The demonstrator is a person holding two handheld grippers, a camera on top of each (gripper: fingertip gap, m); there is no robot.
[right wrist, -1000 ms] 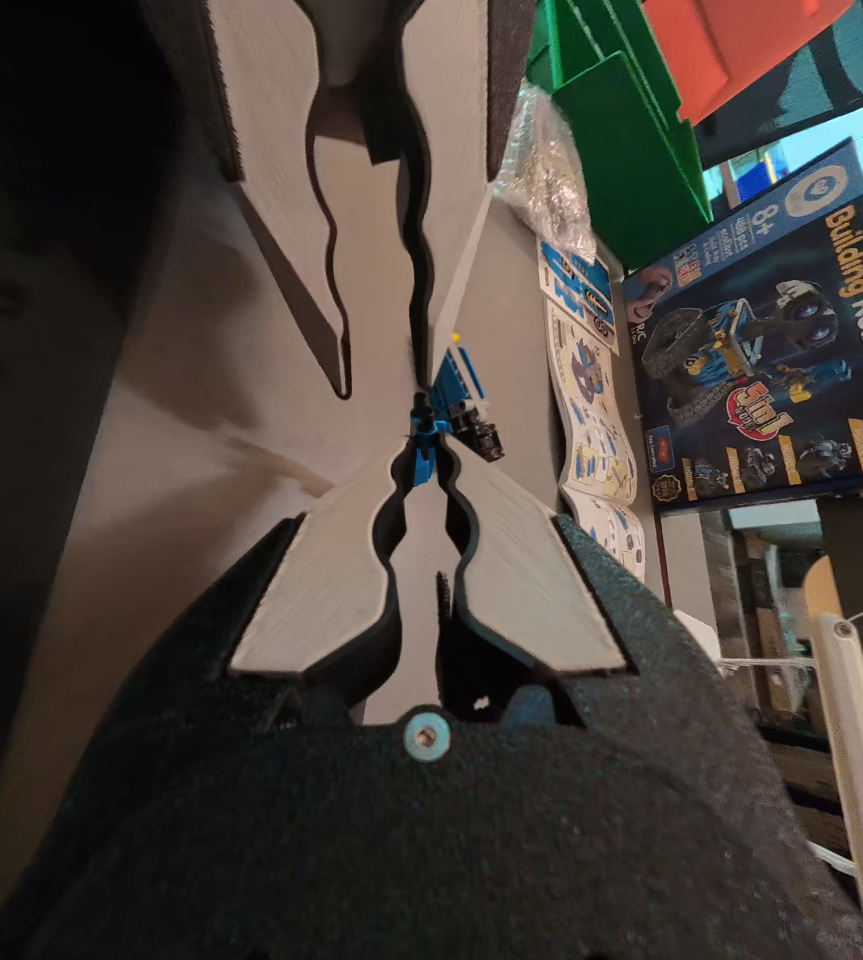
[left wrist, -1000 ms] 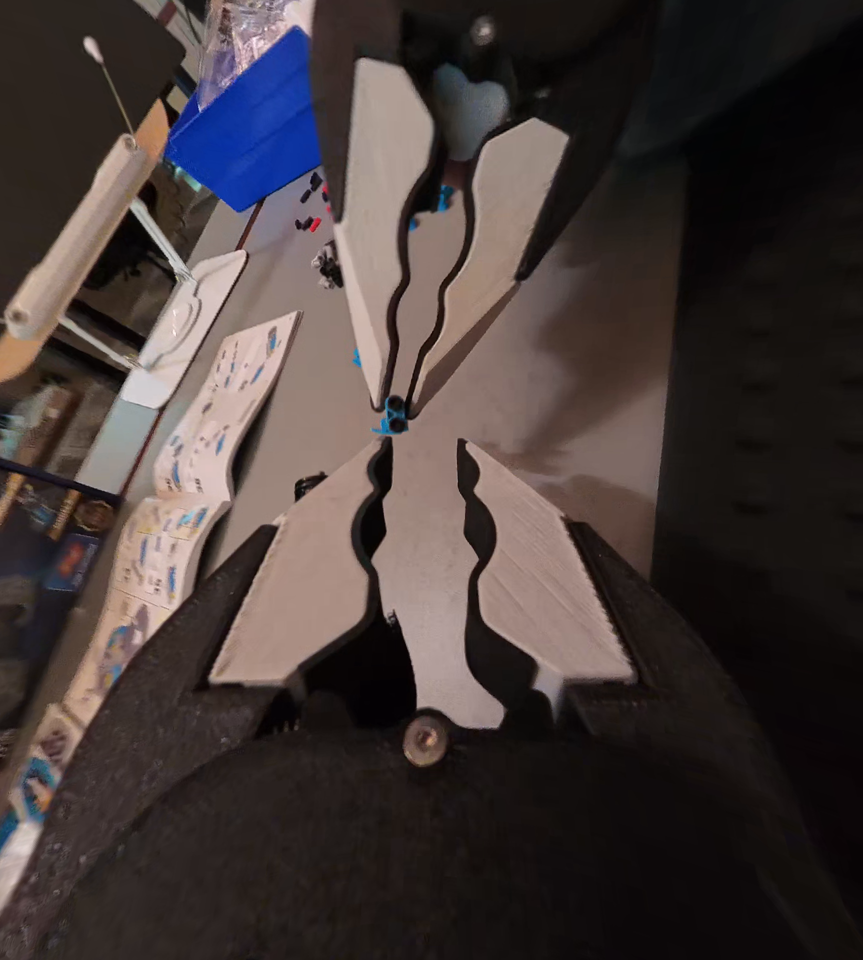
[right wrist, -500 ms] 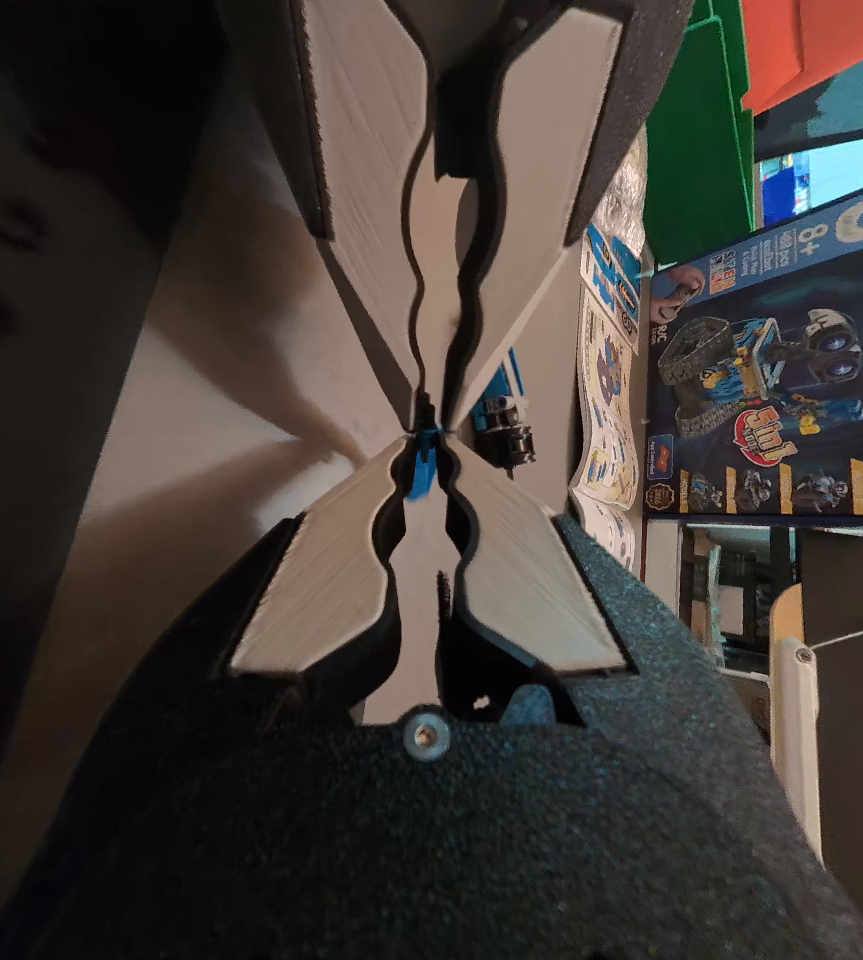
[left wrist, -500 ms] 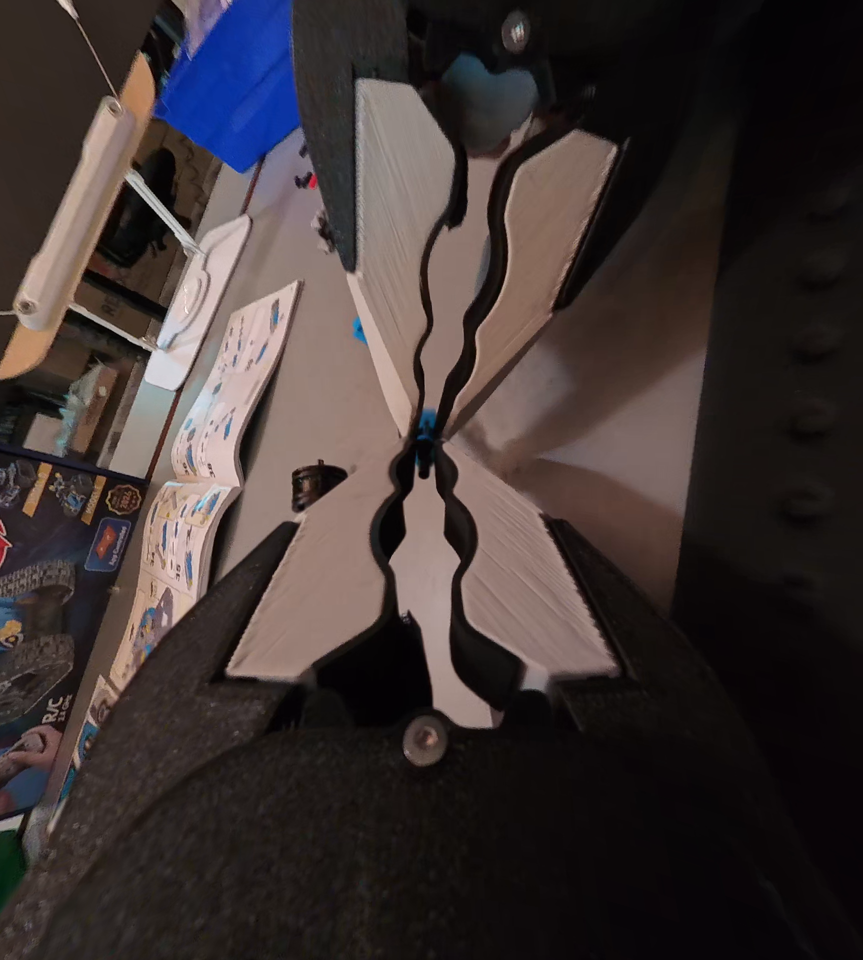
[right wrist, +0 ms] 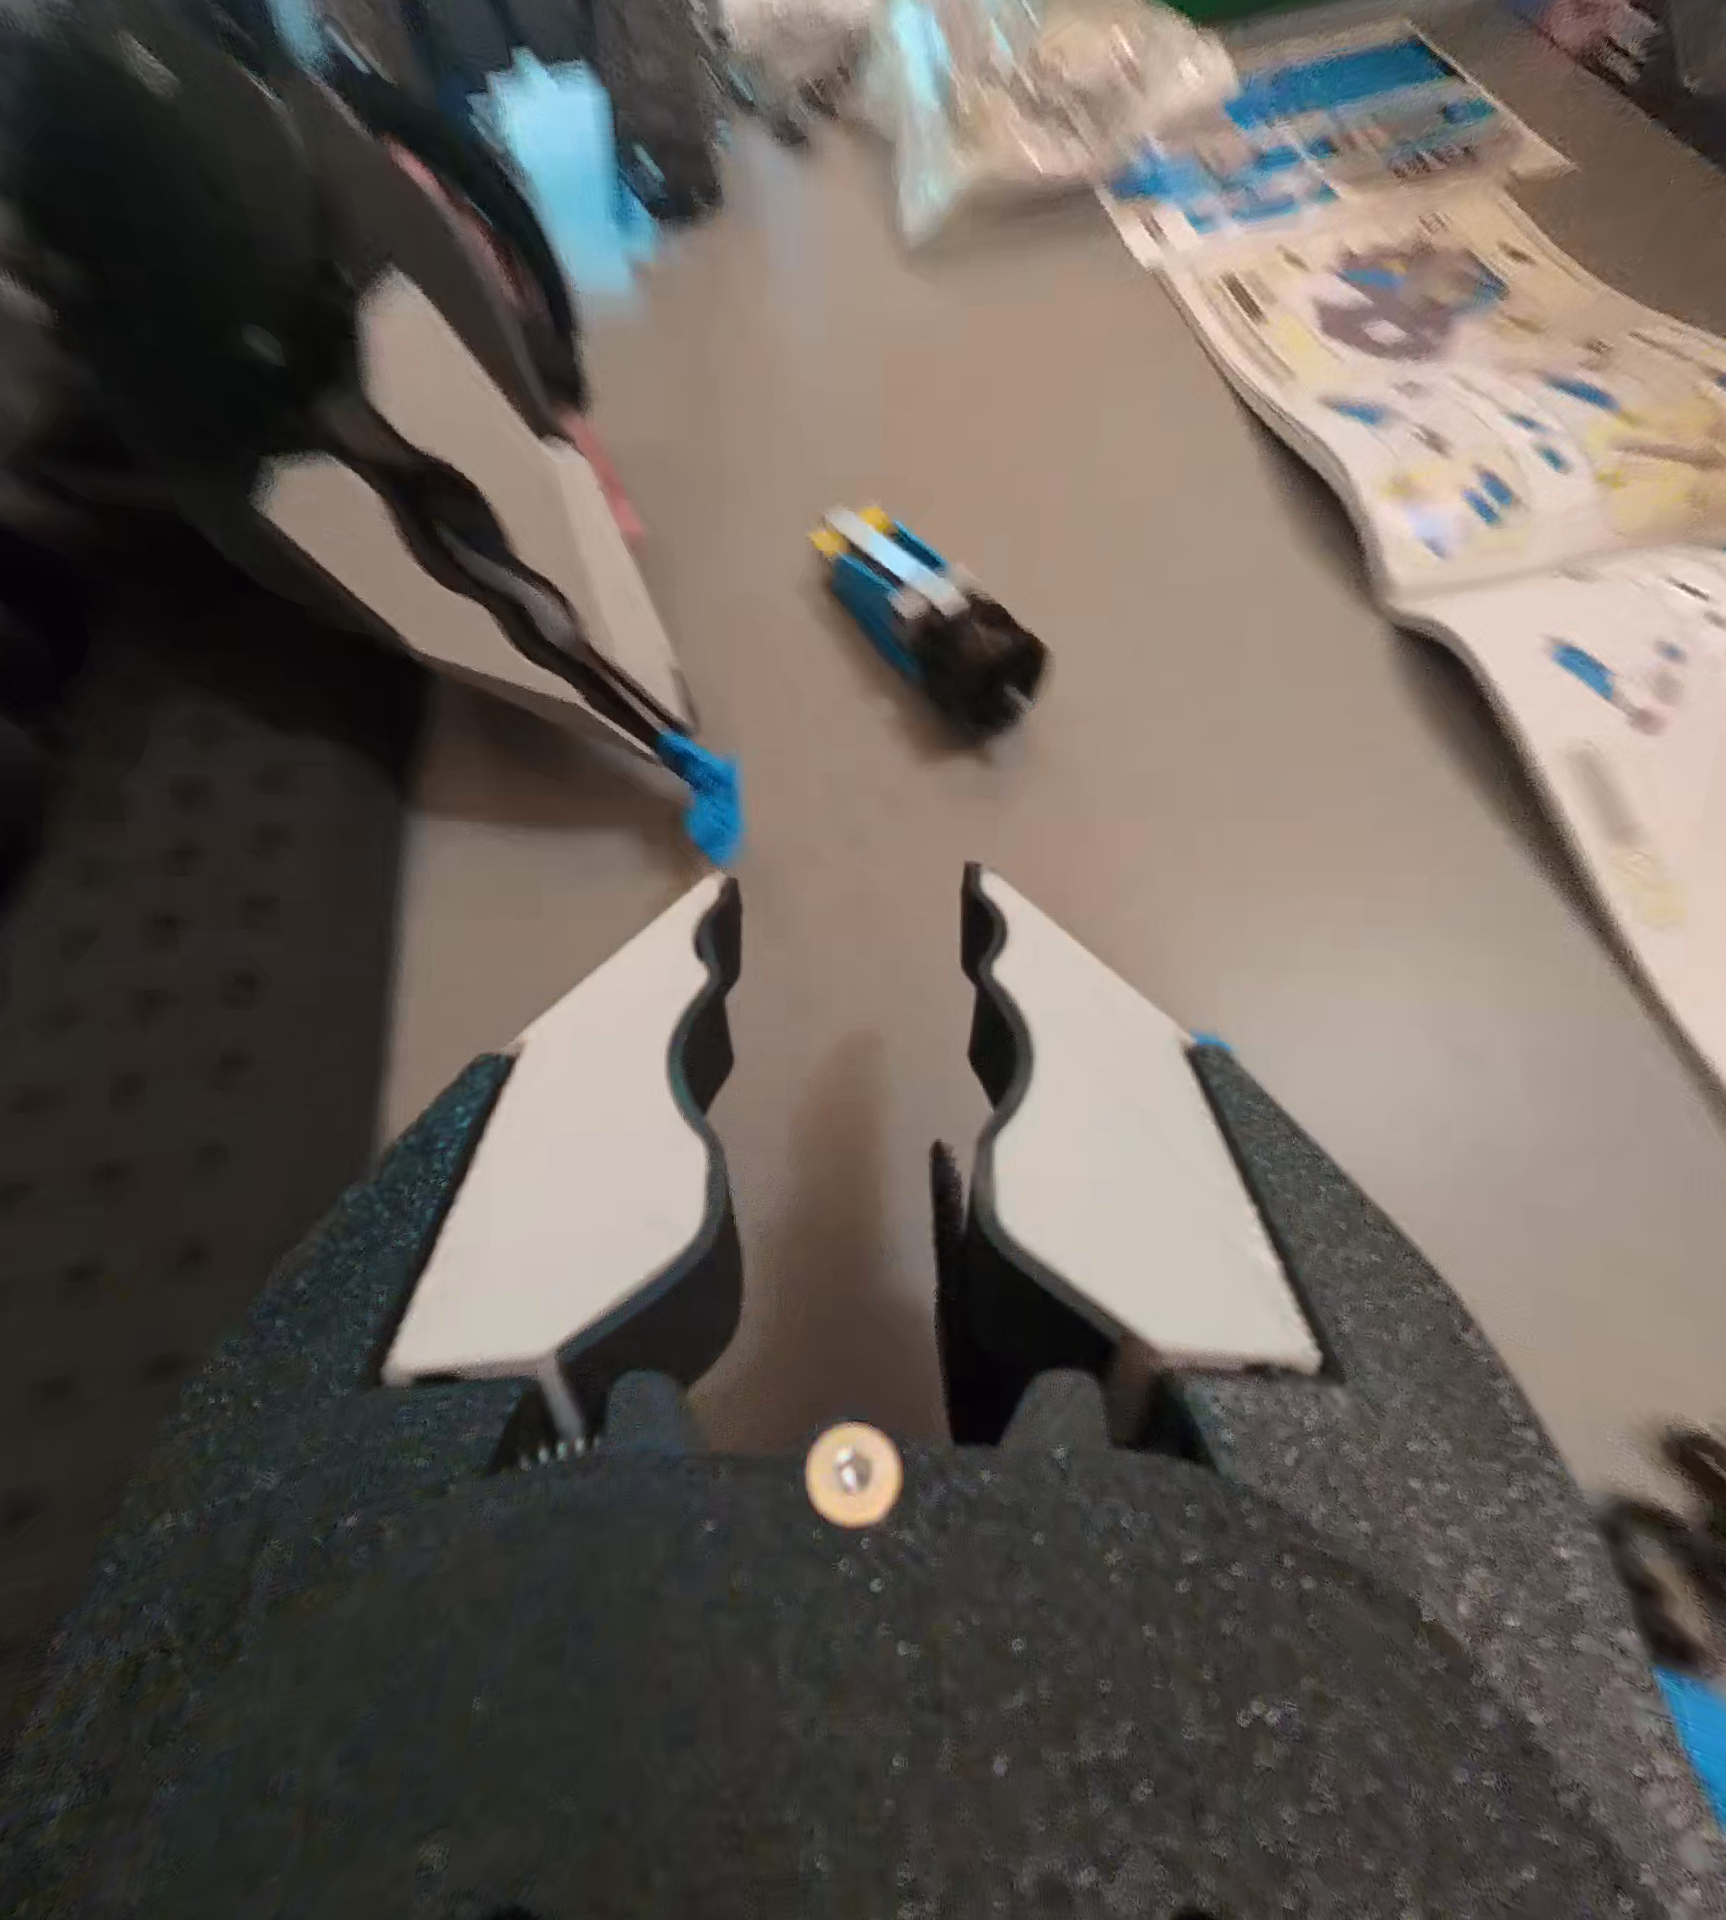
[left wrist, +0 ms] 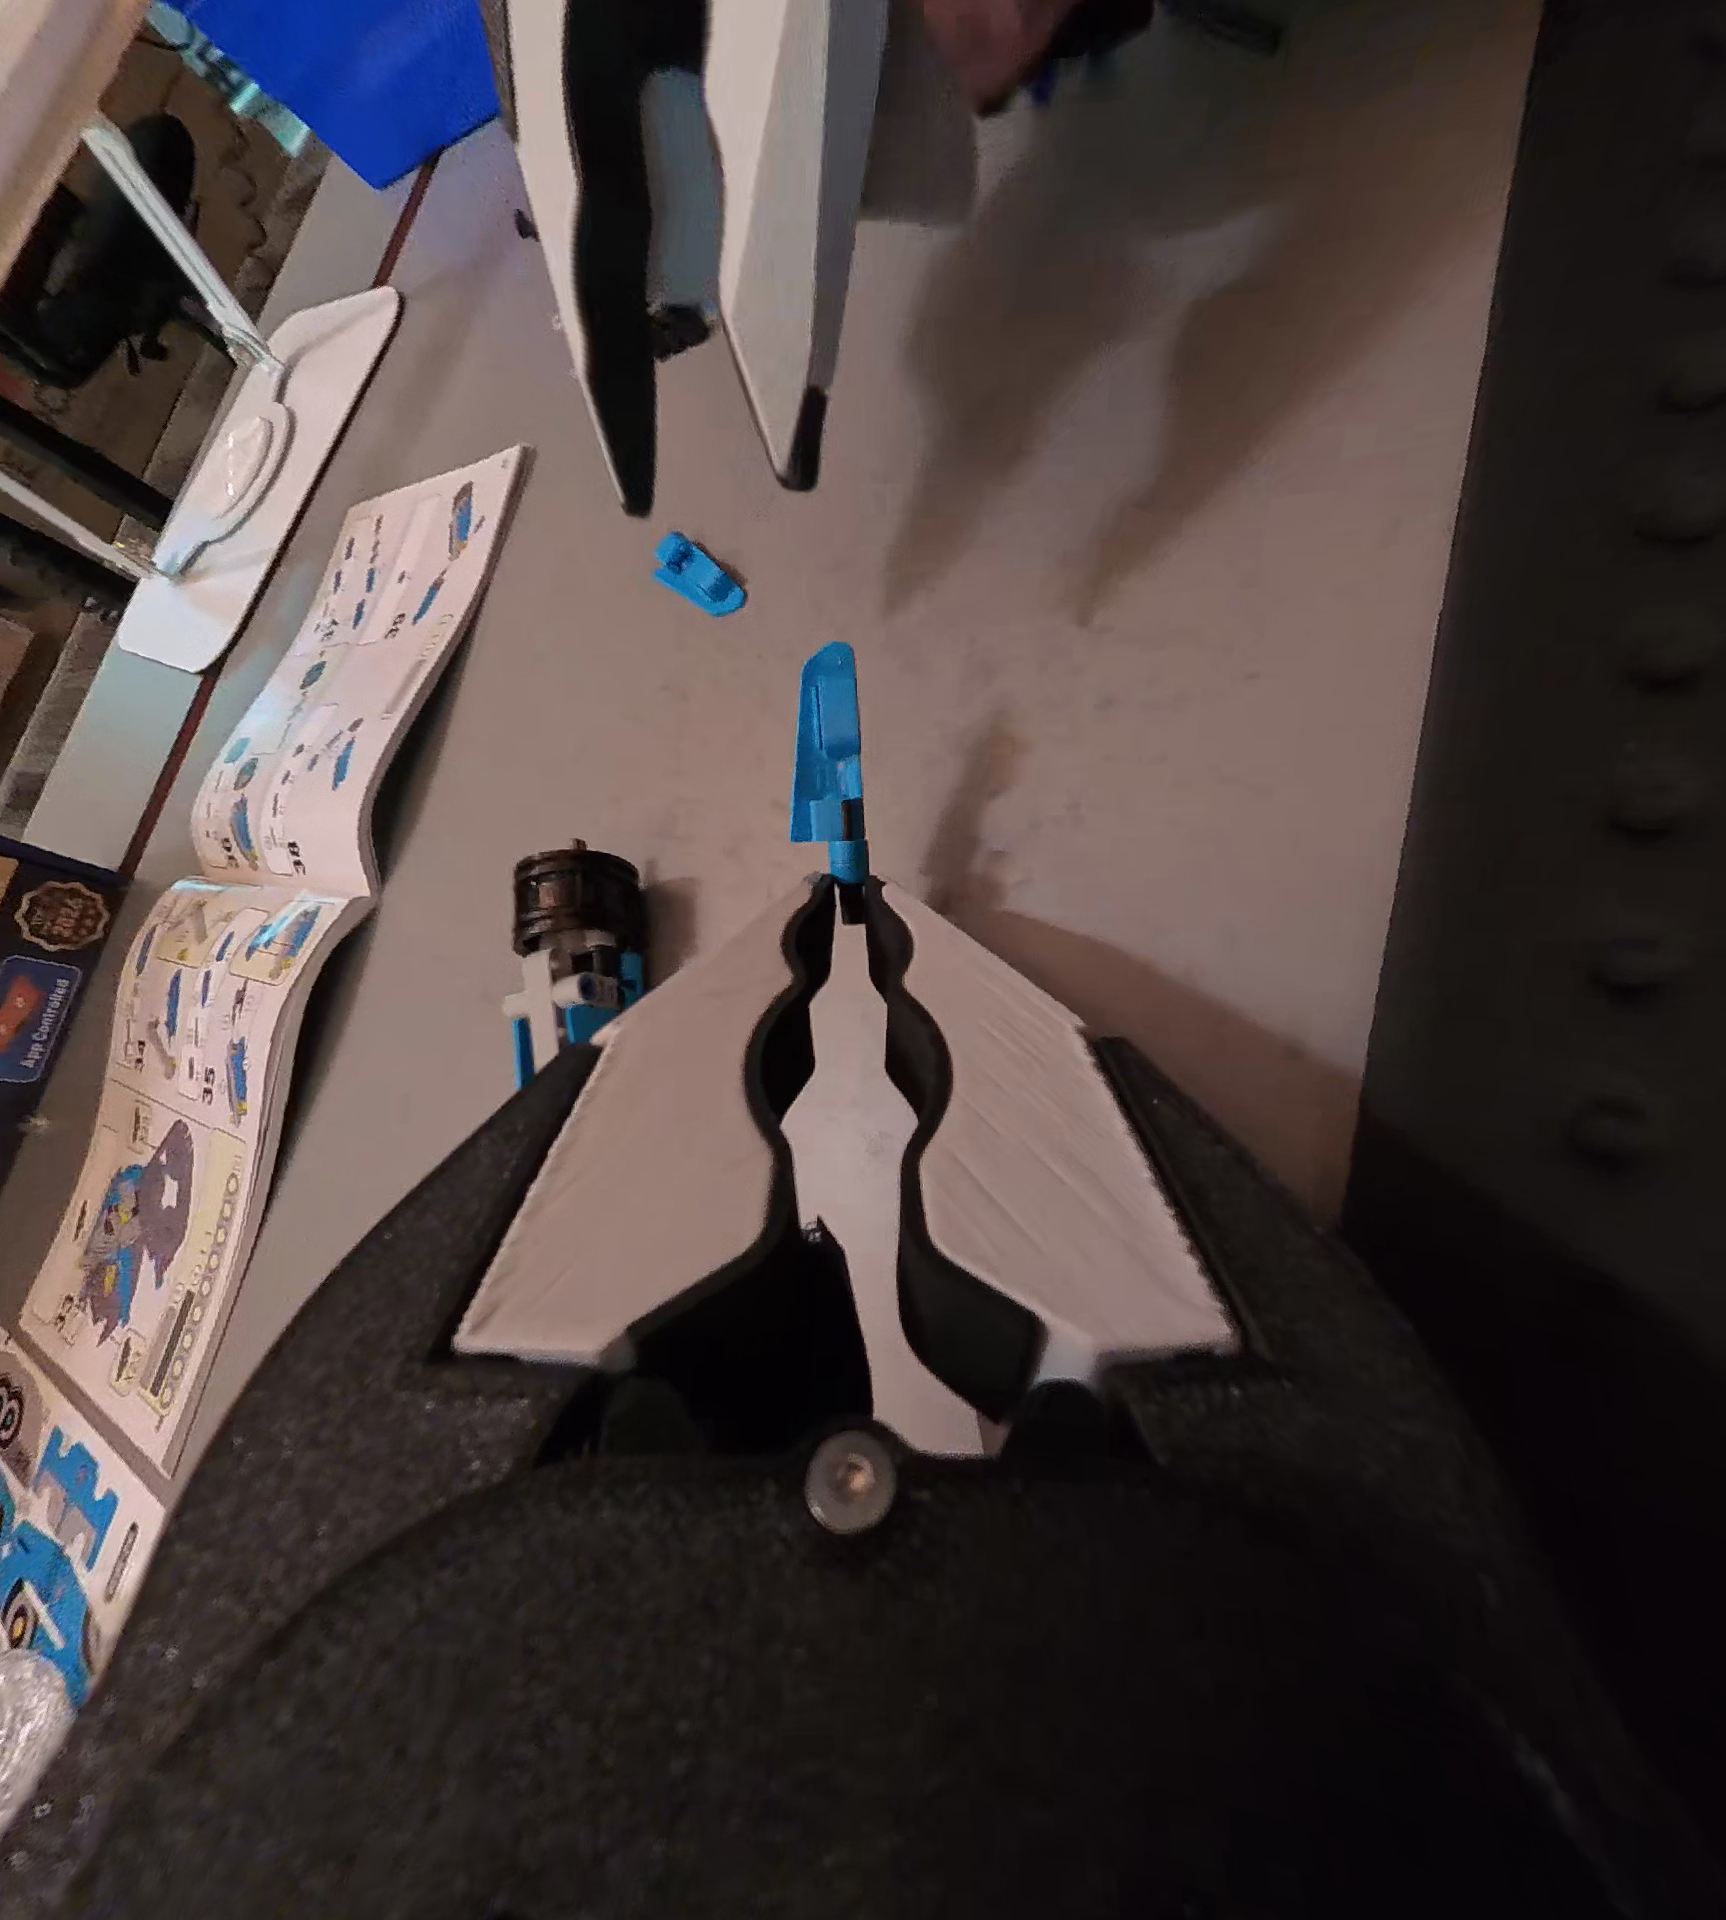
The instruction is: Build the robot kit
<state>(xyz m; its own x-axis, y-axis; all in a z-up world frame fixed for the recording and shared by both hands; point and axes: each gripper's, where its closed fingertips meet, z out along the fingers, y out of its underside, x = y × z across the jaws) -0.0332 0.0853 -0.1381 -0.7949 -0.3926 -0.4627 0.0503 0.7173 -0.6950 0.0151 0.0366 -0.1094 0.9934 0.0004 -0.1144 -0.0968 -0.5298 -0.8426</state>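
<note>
My left gripper (left wrist: 841,885) is shut on a small blue plastic piece (left wrist: 828,753) that sticks out past its tips above the grey table; the piece also shows in the right wrist view (right wrist: 703,795), held at the left gripper's tips. My right gripper (right wrist: 848,894) is open and empty; it also shows in the left wrist view (left wrist: 719,488), above another loose blue piece (left wrist: 698,575) on the table. A small blue, white and black wheeled assembly (left wrist: 573,935) lies left of my left gripper, and shows in the right wrist view (right wrist: 926,618) ahead of my right gripper.
An open instruction booklet (left wrist: 246,914) lies on the table's left side, shown in the right wrist view (right wrist: 1524,499) on the right. A white lamp base (left wrist: 256,468), a blue bin (left wrist: 360,73) and a dark studded mat (left wrist: 1607,727) border the area. Dark parts (right wrist: 1711,1538) lie near my right gripper. About 8 cm separates my left fingertips from my right.
The two grippers met tip to tip on the blue piece, then parted. My right gripper opened and pulled back; the blue piece stays in my left gripper.
</note>
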